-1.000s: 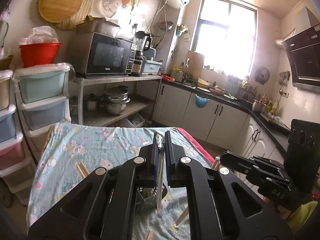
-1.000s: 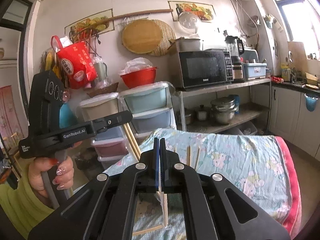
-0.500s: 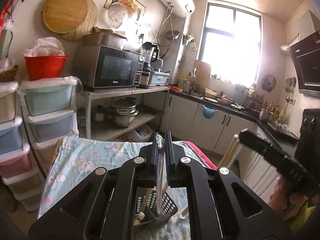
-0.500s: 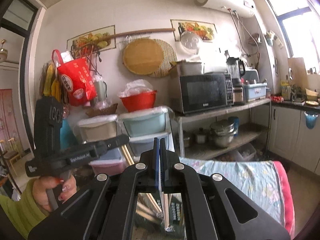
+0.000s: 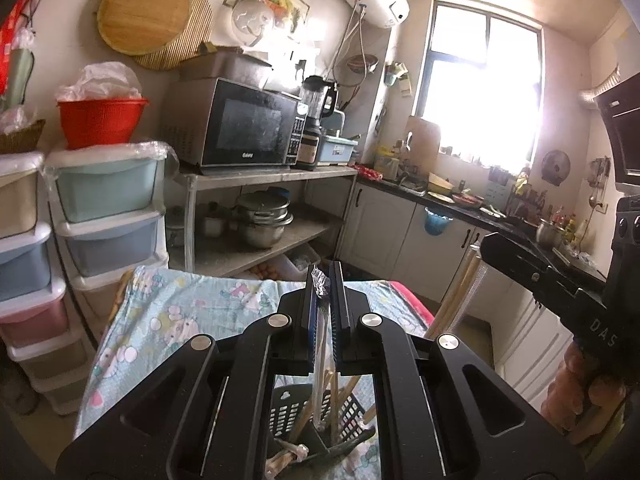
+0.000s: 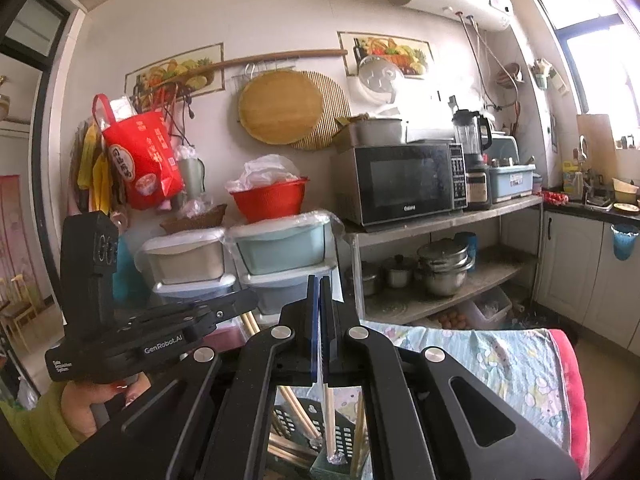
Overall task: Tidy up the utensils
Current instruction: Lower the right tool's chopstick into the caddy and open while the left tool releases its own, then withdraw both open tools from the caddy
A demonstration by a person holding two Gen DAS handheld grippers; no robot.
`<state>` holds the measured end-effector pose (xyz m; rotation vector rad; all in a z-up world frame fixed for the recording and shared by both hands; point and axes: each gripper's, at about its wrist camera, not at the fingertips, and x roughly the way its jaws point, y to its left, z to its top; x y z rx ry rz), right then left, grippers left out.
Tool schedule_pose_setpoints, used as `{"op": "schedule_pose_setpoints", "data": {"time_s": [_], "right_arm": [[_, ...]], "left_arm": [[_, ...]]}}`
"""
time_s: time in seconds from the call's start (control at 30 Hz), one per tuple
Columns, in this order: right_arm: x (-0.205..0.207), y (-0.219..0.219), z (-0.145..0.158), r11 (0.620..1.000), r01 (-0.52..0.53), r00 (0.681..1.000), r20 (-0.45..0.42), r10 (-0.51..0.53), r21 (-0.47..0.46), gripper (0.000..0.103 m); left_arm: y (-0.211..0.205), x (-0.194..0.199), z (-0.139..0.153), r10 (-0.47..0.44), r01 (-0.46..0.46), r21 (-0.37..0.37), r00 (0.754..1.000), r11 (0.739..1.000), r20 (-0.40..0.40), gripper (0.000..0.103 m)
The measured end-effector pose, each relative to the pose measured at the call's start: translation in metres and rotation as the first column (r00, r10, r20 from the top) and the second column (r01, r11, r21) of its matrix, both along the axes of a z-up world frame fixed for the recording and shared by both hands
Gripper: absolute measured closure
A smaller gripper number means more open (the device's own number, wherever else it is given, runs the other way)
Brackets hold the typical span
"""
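Holding wrapped chopsticks over basket

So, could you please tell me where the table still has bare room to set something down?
The tablecloth is bare from the black utensil basket back to the far edge by the drawer stack. The stretch beside the pink border is also free. It is crowded at the basket, where both claws hold wrapped chopsticks.

chopsticks in basket | basket on table
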<state>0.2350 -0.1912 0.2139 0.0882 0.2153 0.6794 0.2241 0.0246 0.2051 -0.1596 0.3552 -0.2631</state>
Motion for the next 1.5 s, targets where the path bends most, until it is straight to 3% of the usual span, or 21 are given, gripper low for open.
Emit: {"op": "schedule_pose_setpoints", "data": {"time_s": [0.43,0.83,0.9,0.97,1.03,1.27,1.5], "right_arm": [[0.029,0.012,-0.034,0.999,0.019,0.998,-0.064,-0.021,-0.037,0.102],[0.045,0.021,-0.073,0.997,0.012,0.983,-0.182,-0.025,-0.073,0.101],[0.045,0.02,-0.079,0.997,0.013,0.98,-0.199,-0.029,-0.082,0.101],[0.043,0.019,-0.083,0.996,0.014,0.977,-0.211,-0.033,-0.089,0.095],[0.042,0.017,-0.087,0.996,0.011,0.975,-0.22,-0.031,-0.091,0.077],[0.027,0.008,-0.095,0.995,0.013,0.972,-0.232,-0.036,-0.102,0.066],[0.008,0.003,-0.103,0.993,0.012,0.972,-0.233,-0.04,-0.121,0.053]], "left_arm": [[-0.01,0.022,-0.035,0.021,-0.018,0.048,0.998,0.999,-0.064,0.1],[-0.014,0.03,-0.063,0.014,-0.004,0.075,0.991,0.997,-0.132,0.099],[-0.012,0.028,-0.067,0.014,-0.004,0.066,0.989,0.998,-0.148,0.09],[-0.01,0.025,-0.069,0.017,-0.008,0.065,0.988,0.998,-0.15,0.072],[-0.008,0.022,-0.07,0.019,-0.01,0.064,0.988,0.998,-0.155,0.069],[-0.002,0.006,-0.07,0.02,-0.013,0.048,0.988,0.999,-0.152,0.043],[0.006,-0.017,-0.072,0.03,-0.026,0.03,0.988,0.999,-0.149,0.028]]}}
